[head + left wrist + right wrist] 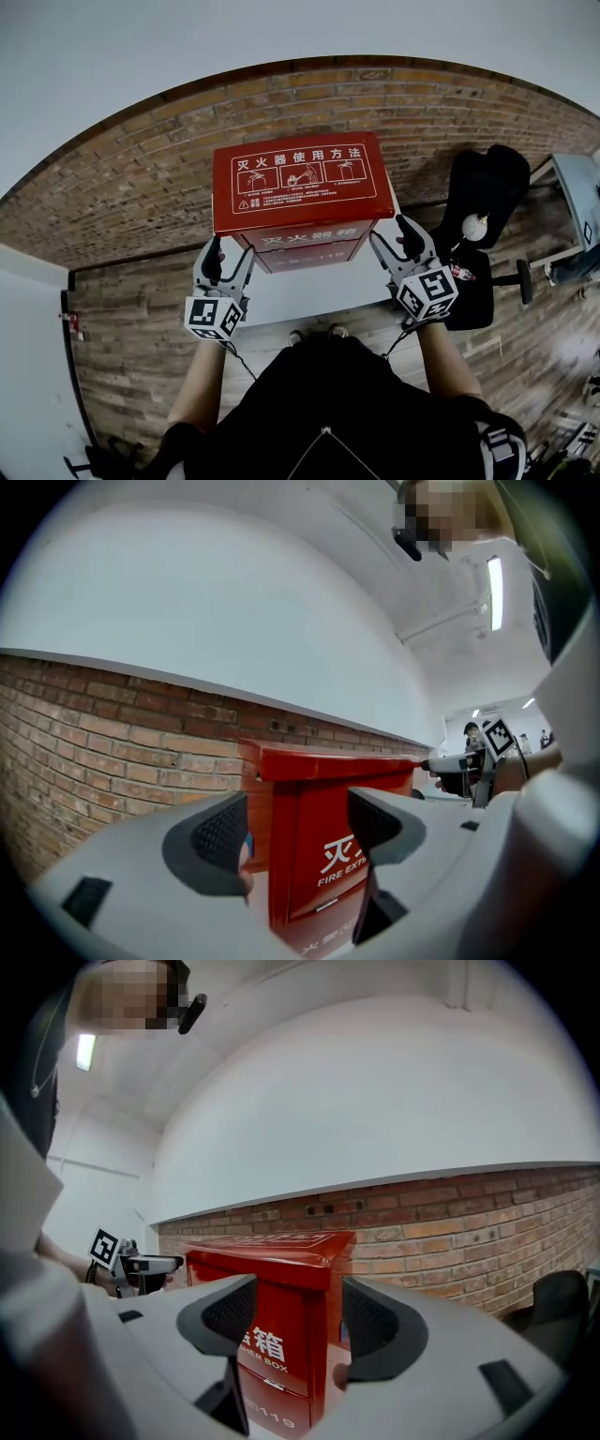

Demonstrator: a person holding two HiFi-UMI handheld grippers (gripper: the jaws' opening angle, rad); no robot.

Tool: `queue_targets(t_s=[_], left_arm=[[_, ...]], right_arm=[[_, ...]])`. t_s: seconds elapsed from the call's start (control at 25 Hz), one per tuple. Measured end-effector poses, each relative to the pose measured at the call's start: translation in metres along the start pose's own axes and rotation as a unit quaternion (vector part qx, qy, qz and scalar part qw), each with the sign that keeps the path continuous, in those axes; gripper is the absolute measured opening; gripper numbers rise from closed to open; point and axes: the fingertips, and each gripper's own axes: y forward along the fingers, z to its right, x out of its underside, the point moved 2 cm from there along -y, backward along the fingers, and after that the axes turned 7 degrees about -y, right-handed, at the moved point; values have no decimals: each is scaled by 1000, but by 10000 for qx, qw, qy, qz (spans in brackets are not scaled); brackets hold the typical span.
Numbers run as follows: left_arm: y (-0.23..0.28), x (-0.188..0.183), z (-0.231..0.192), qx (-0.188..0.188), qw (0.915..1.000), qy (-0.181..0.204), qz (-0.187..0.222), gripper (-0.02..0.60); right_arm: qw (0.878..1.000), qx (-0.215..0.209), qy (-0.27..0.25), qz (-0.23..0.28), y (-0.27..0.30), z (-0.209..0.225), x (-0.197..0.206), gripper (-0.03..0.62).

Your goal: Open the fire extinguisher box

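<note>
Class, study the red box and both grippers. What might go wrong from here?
The left gripper and right gripper stand open beside the fire extinguisher box, holding nothing; closing there may miss the overhanging edge of the lid. The brick wall looks close behind, so a raised lid may hit it.

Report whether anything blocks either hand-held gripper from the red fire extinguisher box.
Nothing visible does. The left hand-held gripper and the right hand-held gripper, both open and empty, face the front corners of the fire extinguisher box with only open air between. The box stands before the brick wall.
</note>
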Motion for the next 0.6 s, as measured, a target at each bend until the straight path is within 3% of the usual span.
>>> queue_targets(t_s=[0.36,0.6], left_arm=[[19,-19,-7,519,9985,168,89,379],[22,-21,-7,538,9983,176,117,379]], right_arm=[[9988,-366,-333,42,21,10,-9,273],[9987,-392,-327,18,25,10,-11,273]])
